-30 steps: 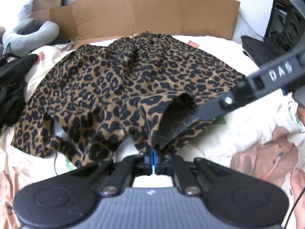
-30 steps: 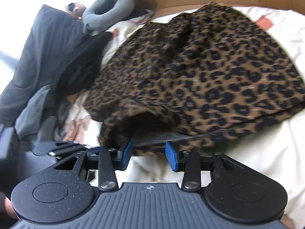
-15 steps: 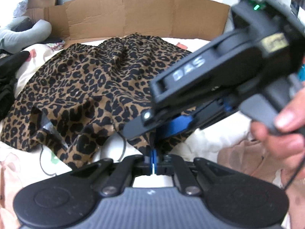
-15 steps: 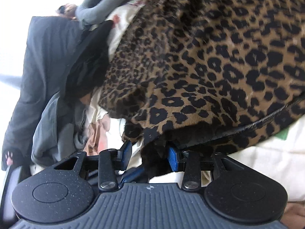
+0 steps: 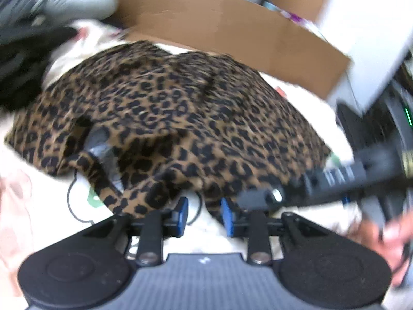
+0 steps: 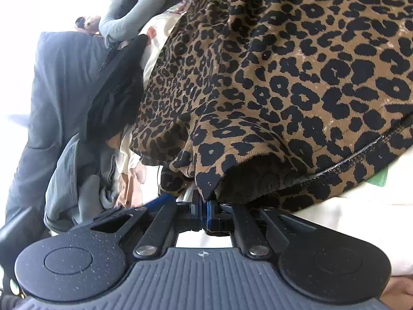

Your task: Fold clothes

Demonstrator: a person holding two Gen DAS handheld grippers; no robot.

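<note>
Covering a cream bedsheet [image 5: 296, 93], leopard-print garment [image 5: 180, 108], cardboard [image 5: 232, 25] behind

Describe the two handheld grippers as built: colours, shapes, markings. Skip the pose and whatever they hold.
Both match. The left gripper has a ribbed grey body between two round black discs, black linkage bars with silver pivot screws, and blue pads on its fingers. The right gripper is built the same, its black plastic finely speckled. Seen from the left camera, its black side bears blurred pale lettering. No sleeve shows.
</note>
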